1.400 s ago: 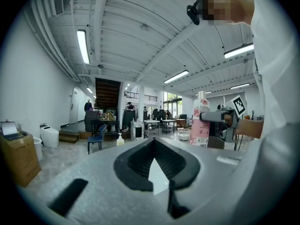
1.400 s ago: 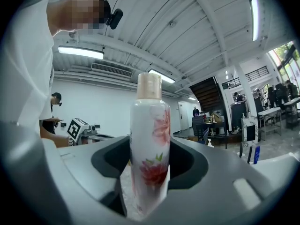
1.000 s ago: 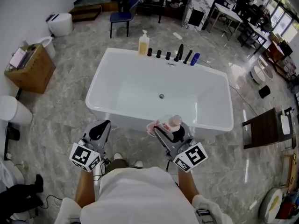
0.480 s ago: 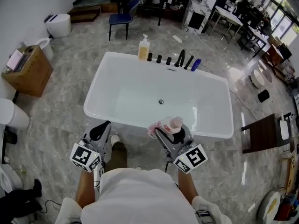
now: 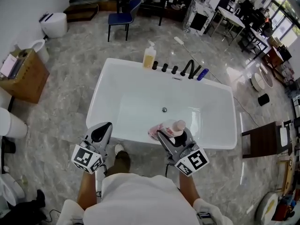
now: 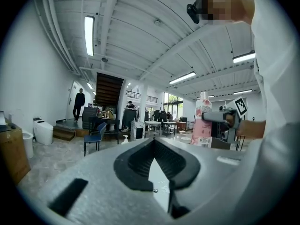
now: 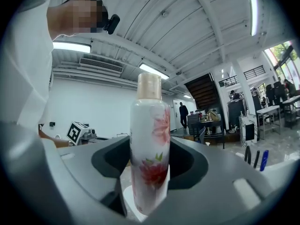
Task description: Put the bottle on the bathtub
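The right gripper [image 5: 172,134] is clamped on the white plastic bottle with pink flower print and a beige cap [image 7: 150,159], whose long axis runs out along the jaws, cap end pointing away from the person. In the head view the bottle hangs at the near rim of the white oval bathtub [image 5: 213,144], so the rim lies just below and ahead of this gripper, and I judge a short lowering onto it would finish the task. The left gripper [image 5: 100,131] holds nothing, its jaws together, beside the tub's near left corner.
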A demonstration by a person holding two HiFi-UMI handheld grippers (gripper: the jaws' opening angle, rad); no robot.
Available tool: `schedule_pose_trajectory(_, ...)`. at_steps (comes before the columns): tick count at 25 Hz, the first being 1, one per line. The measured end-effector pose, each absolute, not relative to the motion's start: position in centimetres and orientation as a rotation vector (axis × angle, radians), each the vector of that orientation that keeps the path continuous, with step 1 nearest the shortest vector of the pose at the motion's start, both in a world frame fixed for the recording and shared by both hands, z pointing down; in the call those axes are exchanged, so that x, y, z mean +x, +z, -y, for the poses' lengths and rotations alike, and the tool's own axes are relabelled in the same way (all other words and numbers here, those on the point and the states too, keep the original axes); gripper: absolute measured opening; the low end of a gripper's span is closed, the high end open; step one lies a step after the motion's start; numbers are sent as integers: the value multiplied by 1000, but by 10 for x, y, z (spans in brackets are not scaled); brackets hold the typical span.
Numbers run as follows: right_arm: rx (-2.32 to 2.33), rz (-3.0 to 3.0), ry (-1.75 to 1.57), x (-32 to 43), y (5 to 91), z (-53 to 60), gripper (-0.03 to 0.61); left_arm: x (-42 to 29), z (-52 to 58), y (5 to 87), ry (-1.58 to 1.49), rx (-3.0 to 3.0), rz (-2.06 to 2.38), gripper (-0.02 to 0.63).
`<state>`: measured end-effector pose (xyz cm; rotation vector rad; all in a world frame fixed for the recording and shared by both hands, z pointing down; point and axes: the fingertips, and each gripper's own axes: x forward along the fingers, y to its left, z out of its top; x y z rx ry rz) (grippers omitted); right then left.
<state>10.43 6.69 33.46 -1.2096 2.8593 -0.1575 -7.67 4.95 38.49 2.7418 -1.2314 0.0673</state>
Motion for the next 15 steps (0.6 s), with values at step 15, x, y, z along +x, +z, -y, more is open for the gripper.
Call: schedule_pose_trajectory(15, -1237, -2794, -261, 30, 335, 61, 241, -168, 98, 371, 48, 2767, 1223, -3)
